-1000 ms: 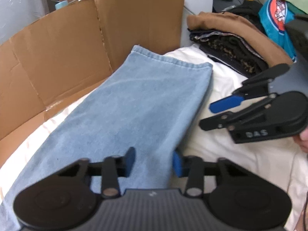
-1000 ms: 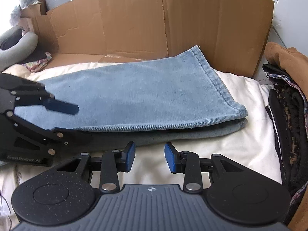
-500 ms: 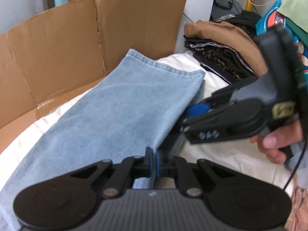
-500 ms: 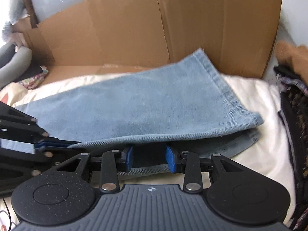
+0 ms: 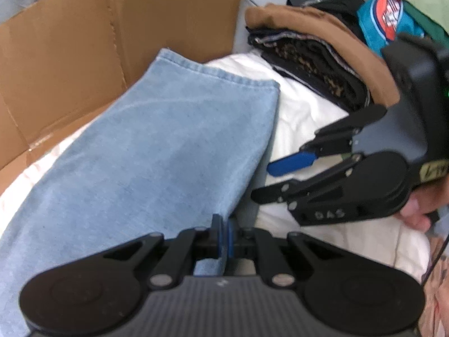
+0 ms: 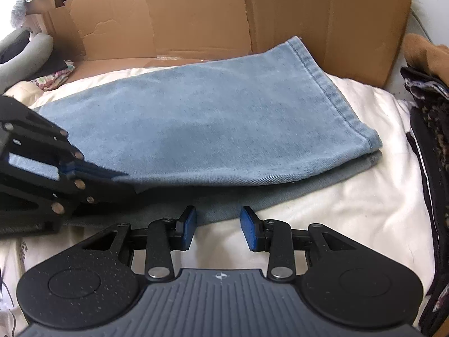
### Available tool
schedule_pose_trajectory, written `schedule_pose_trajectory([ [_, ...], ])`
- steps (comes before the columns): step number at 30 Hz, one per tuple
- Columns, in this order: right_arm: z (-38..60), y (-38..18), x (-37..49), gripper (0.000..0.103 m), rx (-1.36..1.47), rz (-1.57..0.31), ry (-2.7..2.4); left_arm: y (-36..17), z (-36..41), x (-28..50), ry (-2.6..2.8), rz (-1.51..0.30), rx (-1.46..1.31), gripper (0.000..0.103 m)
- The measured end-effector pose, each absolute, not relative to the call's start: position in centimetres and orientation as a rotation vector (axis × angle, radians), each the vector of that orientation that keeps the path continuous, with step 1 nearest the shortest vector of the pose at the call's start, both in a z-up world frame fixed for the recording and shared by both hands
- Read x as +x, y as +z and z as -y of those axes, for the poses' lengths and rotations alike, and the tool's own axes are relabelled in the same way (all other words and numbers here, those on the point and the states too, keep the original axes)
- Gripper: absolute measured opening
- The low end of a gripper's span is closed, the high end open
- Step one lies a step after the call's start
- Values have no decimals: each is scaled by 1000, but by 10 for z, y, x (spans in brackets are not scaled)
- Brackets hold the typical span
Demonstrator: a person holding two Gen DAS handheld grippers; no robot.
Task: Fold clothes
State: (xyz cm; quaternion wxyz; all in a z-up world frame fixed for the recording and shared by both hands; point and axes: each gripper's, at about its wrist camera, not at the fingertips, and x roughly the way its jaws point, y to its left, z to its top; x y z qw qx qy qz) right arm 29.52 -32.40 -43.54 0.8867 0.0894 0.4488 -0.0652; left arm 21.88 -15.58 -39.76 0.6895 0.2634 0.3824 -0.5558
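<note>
Light blue jeans (image 5: 157,146) lie folded lengthwise on white bedding (image 5: 303,118), hem toward the cardboard. My left gripper (image 5: 223,236) is shut on the near edge of the jeans' upper layer. The right wrist view shows it at the left, left gripper (image 6: 120,175), pinching that same edge of the jeans (image 6: 224,118). My right gripper (image 6: 219,226) is open, its blue pads (image 6: 188,227) on either side of the lower layer's edge without pressing on it. In the left wrist view the right gripper (image 5: 269,179) hovers beside the jeans, held by a hand.
A cardboard wall (image 6: 308,14) stands behind the jeans. A stack of folded dark and brown clothes (image 5: 317,56) sits at the right, close to the hem. A grey cushion (image 6: 25,53) lies far left. Bare bedding (image 6: 350,196) lies between jeans and stack.
My left gripper went from open to shut on the jeans' edge. The right gripper moved in over the jeans' edge, then drew back a little, still open.
</note>
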Motion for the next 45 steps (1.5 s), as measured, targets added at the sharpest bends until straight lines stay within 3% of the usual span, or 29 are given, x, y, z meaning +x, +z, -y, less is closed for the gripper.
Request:
schedule_pose_trajectory([
  [6,326,-432,288,42,183,-943,-148,-412,161,211,-1250,-839,641,6],
  [11,329,-426,284,42,194,-931,-137,-407,160,203,-1290,-844,647,34],
  [19,326,-409,288,42,170,-872,-132,-382,142,210,-1267,-934,544,36],
  [24,326,-403,289,42,213,-819,-109,-363,113,222,-1162,-994,459,45],
  [26,325,-405,291,42,221,-821,-70,-356,102,229,-1132,-1019,491,56],
  [31,328,-409,294,42,259,-828,13,-334,68,258,-980,-1121,498,59],
  [38,325,-401,279,43,298,-840,34,-295,14,266,-871,-1074,573,73],
  [45,323,-390,259,48,222,-825,107,-295,-10,258,-843,-1089,586,74],
])
